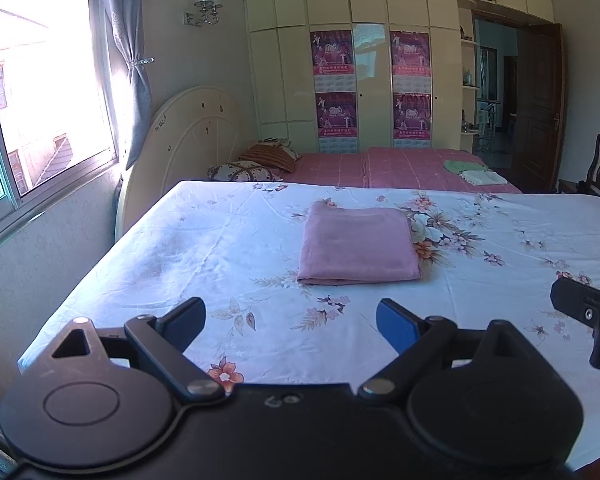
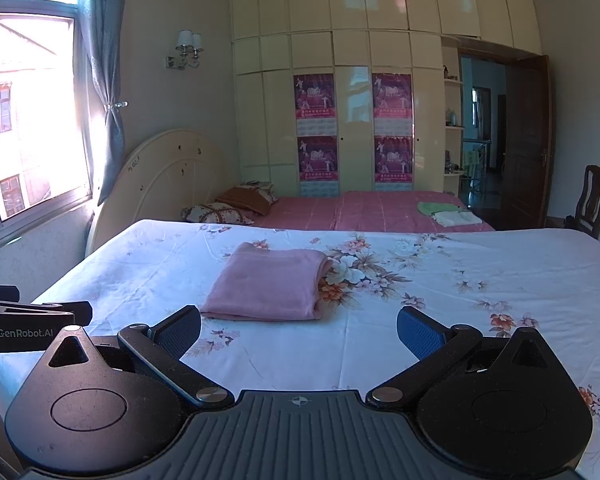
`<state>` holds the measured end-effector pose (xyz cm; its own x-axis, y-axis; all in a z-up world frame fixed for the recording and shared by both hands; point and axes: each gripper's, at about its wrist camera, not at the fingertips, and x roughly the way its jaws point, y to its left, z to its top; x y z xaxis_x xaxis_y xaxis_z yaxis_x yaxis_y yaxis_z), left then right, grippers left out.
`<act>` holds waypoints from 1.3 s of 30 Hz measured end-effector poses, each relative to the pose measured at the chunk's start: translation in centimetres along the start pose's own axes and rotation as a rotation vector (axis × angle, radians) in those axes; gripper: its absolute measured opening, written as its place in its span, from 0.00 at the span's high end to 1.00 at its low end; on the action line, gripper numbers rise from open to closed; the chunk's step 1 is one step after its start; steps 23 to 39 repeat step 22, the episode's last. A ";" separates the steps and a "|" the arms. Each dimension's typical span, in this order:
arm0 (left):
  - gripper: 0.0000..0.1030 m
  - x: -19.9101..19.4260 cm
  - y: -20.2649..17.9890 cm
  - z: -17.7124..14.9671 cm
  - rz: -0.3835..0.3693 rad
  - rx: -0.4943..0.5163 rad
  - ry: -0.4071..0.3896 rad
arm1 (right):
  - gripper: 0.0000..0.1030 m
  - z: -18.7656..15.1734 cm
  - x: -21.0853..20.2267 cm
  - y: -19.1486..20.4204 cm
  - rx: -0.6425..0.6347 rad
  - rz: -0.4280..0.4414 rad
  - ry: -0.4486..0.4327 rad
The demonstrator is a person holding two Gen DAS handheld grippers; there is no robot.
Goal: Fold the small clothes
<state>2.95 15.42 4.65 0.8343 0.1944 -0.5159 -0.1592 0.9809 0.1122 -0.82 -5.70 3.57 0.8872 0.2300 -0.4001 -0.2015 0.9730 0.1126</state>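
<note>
A folded pink garment point(image 1: 358, 246) lies mid-bed on the floral sheet point(image 1: 180, 248), nearer its far edge; left gripper point(image 1: 290, 322) and right gripper point(image 2: 299, 330) both gape wide, holding nothing.

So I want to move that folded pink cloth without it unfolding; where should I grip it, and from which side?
Grip the pink cloth at its thick folded near edge, coming in low from the front with the open right gripper. It lies flat on the floral sheet, and that rounded edge bundles every layer, so pinching there should probably keep them together.
</note>
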 end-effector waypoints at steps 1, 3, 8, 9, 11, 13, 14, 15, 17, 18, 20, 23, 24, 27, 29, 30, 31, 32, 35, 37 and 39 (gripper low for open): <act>0.11 0.0 0.0 0.0 0.000 0.000 0.000 | 0.00 0.0 0.0 0.0 0.000 0.001 0.001; 0.11 0.0 0.0 0.0 0.000 0.000 -0.001 | 0.00 0.1 0.1 0.0 -0.002 0.001 0.003; 0.11 0.0 -0.1 0.0 0.000 0.001 0.000 | 0.00 0.1 0.2 0.0 -0.003 0.001 0.004; 0.11 0.0 0.0 0.0 0.000 0.002 0.000 | 0.00 0.1 0.2 0.1 -0.005 0.002 0.005; 0.11 0.0 -0.1 0.0 0.000 0.001 0.001 | 0.00 0.1 0.3 0.1 -0.006 0.002 0.005; 0.11 0.3 -0.2 -0.1 -0.005 0.008 0.005 | 0.00 0.1 0.4 0.0 -0.003 0.003 0.008; 0.11 0.4 -0.3 -0.2 -0.008 0.013 0.007 | 0.00 0.1 0.5 0.0 -0.002 0.004 0.009; 0.11 0.6 -0.4 -0.2 -0.016 0.020 0.010 | 0.00 0.1 0.6 -0.1 -0.002 0.005 0.011; 0.11 1.0 -0.5 -0.5 -0.036 0.026 0.016 | 0.00 0.0 0.9 -0.2 -0.002 0.006 0.019; 0.11 1.2 -0.5 -0.6 -0.051 0.024 0.021 | 0.00 -0.1 1.1 -0.2 -0.002 0.006 0.023; 0.11 2.1 -0.8 -0.7 -0.079 0.010 0.036 | 0.00 -0.2 1.6 -0.4 -0.003 0.001 0.034; 0.11 3.2 -0.8 -0.8 -0.097 -0.003 0.055 | 0.00 -0.4 2.2 -0.8 0.005 -0.007 0.049; 0.11 3.2 -0.8 -0.8 -0.097 -0.003 0.055 | 0.00 -0.4 2.2 -0.8 0.005 -0.007 0.049; 0.11 3.2 -0.8 -0.8 -0.097 -0.003 0.055 | 0.00 -0.4 2.2 -0.8 0.005 -0.007 0.049; 0.11 3.2 -0.8 -0.8 -0.097 -0.003 0.055 | 0.00 -0.4 2.2 -0.8 0.005 -0.007 0.049; 0.11 3.2 -0.8 -0.8 -0.097 -0.003 0.055 | 0.00 -0.4 2.2 -0.8 0.005 -0.007 0.049; 0.11 3.2 -0.8 -0.8 -0.097 -0.003 0.055 | 0.00 -0.4 2.2 -0.8 0.005 -0.007 0.049; 0.11 3.2 -0.8 -0.8 -0.097 -0.003 0.055 | 0.00 -0.4 2.2 -0.8 0.005 -0.007 0.049; 0.11 3.2 -0.8 -0.8 -0.097 -0.003 0.055 | 0.00 -0.4 2.2 -0.8 0.005 -0.007 0.049; 0.11 3.2 -0.8 -0.8 -0.097 -0.003 0.055 | 0.00 -0.4 2.2 -0.8 0.005 -0.007 0.049; 0.11 3.2 -0.8 -0.8 -0.097 -0.003 0.055 | 0.00 -0.4 2.2 -0.8 0.005 -0.007 0.049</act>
